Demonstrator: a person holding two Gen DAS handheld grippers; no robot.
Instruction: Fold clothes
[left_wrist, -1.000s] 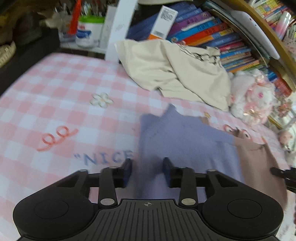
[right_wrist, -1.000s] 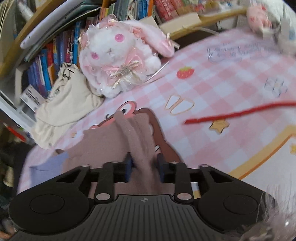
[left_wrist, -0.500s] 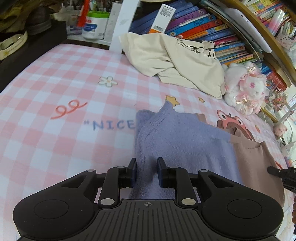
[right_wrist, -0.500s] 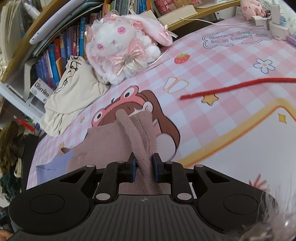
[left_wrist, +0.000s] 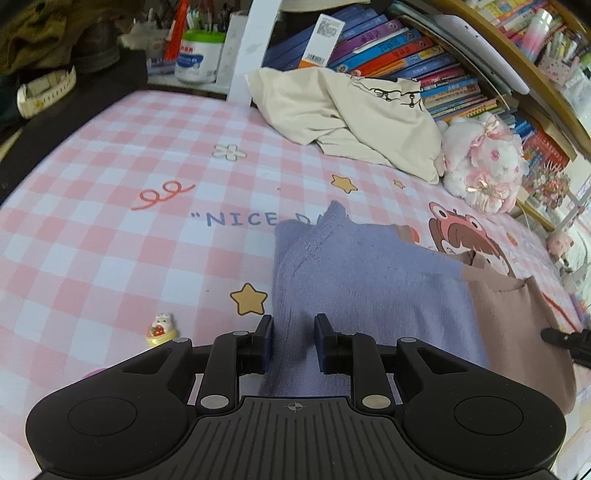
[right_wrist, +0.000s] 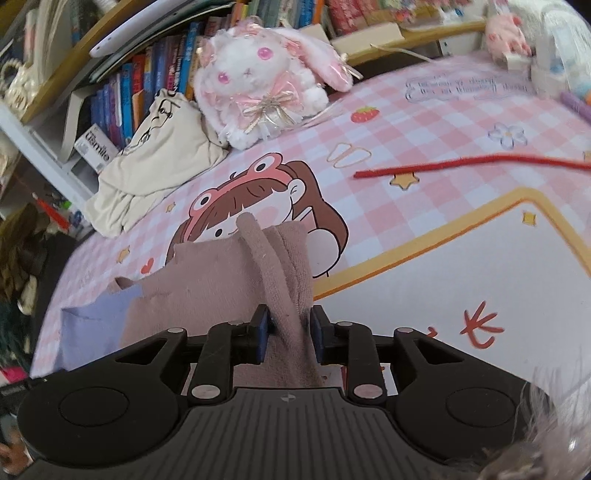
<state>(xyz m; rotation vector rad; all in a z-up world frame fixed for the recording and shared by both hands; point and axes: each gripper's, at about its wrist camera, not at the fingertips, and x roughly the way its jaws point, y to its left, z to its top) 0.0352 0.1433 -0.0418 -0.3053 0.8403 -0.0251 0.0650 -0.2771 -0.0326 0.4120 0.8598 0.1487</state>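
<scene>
1. Two-tone knit garment (left_wrist: 369, 288), lilac at one end and dusty brown at the other, spread on the worktop (left_wrist: 110, 229) straight ahead of both tongs, already doubled into a thick band.
2. Left tongs (left_wrist: 292, 341) narrowed around the lilac end, cloth between the pads; right tongs (right_wrist: 287, 338) narrowed on a bunched ridge of the brown end.
3. Judged mid-fold: near edge gripped at both ends, far edge flat; further folding and squaring likely left.
4. Cream garment (left_wrist: 343, 114) crumpled far ahead of left tongs, unfolded.
5. Surface: pink-checked cartoon mat, soft, uncluttered near the tongs.
6. Room: bookshelf (left_wrist: 406, 55) beyond; plush rabbit (right_wrist: 258, 81) ahead of right tongs; red pipe cleaner (right_wrist: 461, 164) ahead-right.
</scene>
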